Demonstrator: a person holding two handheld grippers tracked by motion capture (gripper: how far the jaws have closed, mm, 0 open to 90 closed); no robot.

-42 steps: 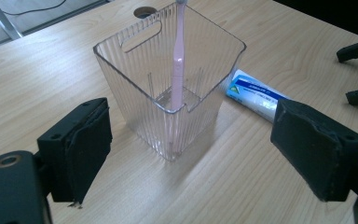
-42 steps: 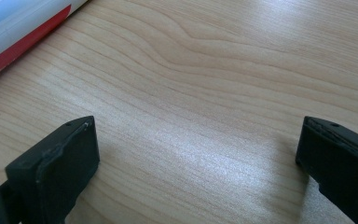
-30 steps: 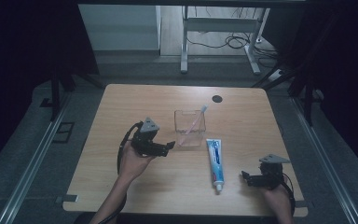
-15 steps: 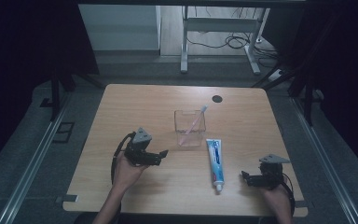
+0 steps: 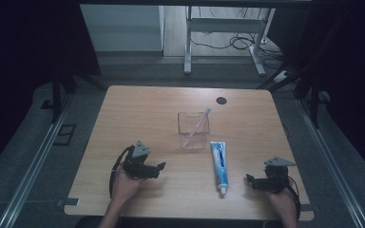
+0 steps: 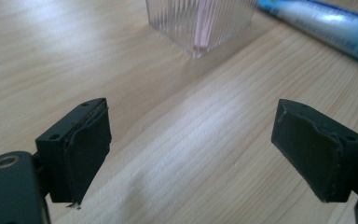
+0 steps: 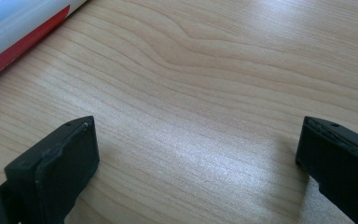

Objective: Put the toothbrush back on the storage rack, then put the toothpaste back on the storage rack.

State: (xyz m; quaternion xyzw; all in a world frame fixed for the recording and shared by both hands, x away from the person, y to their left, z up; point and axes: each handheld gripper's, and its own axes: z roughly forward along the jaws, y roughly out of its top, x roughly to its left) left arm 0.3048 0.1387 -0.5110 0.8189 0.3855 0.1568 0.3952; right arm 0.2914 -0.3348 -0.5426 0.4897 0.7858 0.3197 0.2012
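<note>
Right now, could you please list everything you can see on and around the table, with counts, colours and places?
Table: one, light wood, centre.
Clear cup: one, transparent ribbed, mid-table.
Toothbrush: one, pink, leaning inside the cup.
Toothpaste tube: one, blue and white, lying flat right of the cup, cap toward the person.
Dark round spot: one, black, far side of the tabletop.
Metal frame: one, grey, on the floor beyond the table.
Left gripper: one, black, near left, jaws apart, holding nothing.
Right gripper: one, black, near right, jaws apart, holding nothing.

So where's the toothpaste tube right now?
In the high view the toothpaste tube lies flat on the table, right of centre, just in front of the clear cup holding the toothbrush, with the right claw beside it.
</note>
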